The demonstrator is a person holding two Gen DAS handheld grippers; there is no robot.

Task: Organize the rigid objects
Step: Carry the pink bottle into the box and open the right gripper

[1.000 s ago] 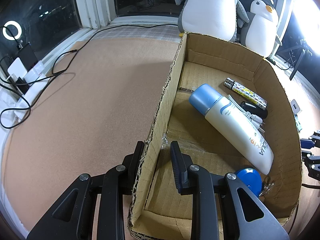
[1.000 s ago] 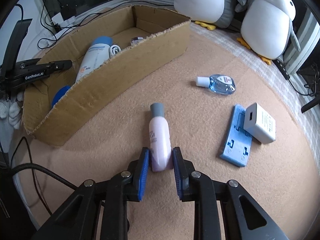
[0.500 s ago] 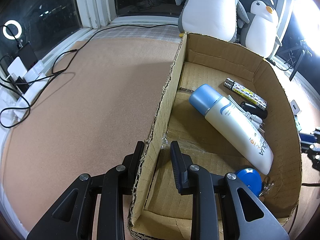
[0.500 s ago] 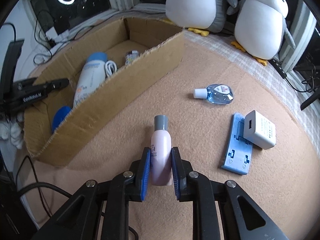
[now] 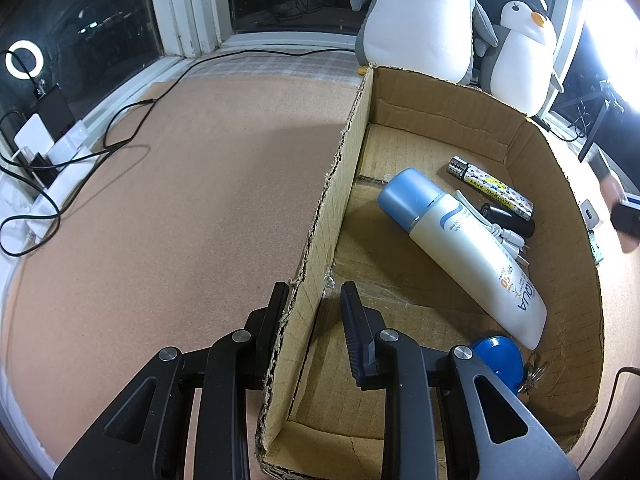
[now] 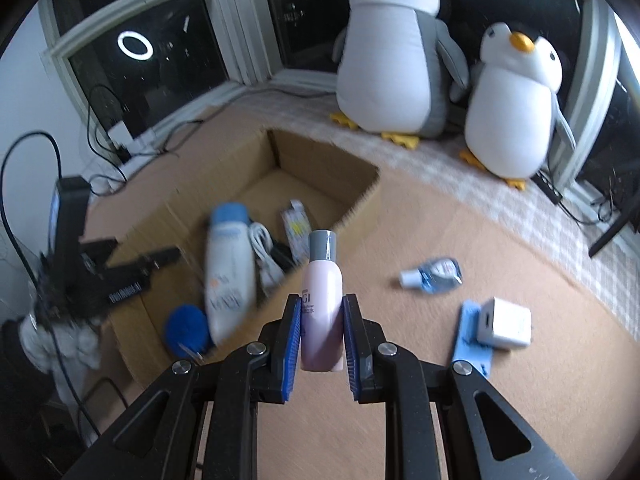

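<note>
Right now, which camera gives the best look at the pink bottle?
The right wrist view. The pink bottle sits sharp and centred there, clamped between the right gripper's blue pads, grey cap pointing away, above the cardboard box. The left wrist view does not show it at all.

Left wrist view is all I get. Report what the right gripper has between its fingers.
Observer: The right gripper is shut on a pale pink plastic bottle with a grey cap, cap end pointing forward.
Operator: List what lies outside the brown cardboard box.
Observer: A small clear blue bottle with a white cap lies on its side on the tan mat.
Operator: Go on.
Observer: A white cube-shaped charger rests on a light blue flat plastic piece, to the right of the held bottle.
</note>
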